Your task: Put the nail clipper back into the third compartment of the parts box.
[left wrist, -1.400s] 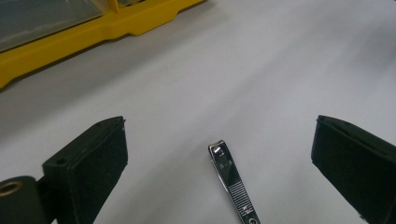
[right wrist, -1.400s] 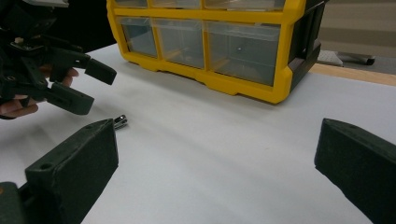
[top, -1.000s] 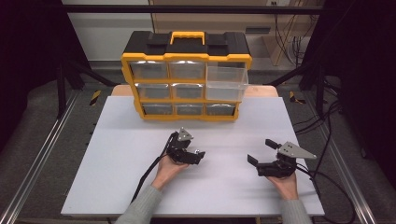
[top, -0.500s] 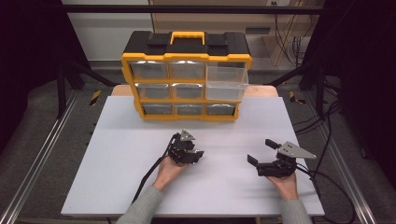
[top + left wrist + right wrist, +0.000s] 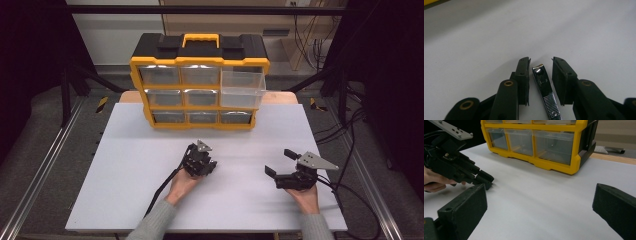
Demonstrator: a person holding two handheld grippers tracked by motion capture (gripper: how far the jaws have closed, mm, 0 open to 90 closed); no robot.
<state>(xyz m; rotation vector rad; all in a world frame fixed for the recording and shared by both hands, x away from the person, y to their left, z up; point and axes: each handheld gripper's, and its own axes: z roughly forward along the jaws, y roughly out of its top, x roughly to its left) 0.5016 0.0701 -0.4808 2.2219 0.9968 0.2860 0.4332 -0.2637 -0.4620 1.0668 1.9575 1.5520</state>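
A silver nail clipper (image 5: pixel 544 87) lies flat on the white table (image 5: pixel 130 165). My left gripper (image 5: pixel 541 60) points down over it with a black jaw on each side. Its jaws have just been closing around the clipper, and a thin gap still shows between each pad and the metal. From above, the left gripper (image 5: pixel 200 160) sits at mid table in front of the organizer. My right gripper (image 5: pixel 279 161) rests low at the right, jaws wide apart with nothing between them. The right gripper view takes in the left gripper (image 5: pixel 484 180) at its left.
A yellow and black drawer organizer (image 5: pixel 200 85) stands at the back of the table, with its clear upper right drawer (image 5: pixel 242 87) pulled out. Cables (image 5: pixel 160 192) trail from both grippers toward the front edge. Black frame posts stand to either side.
The left gripper's jaws have drawn much closer together around the nail clipper. The right gripper and hand have kept still.
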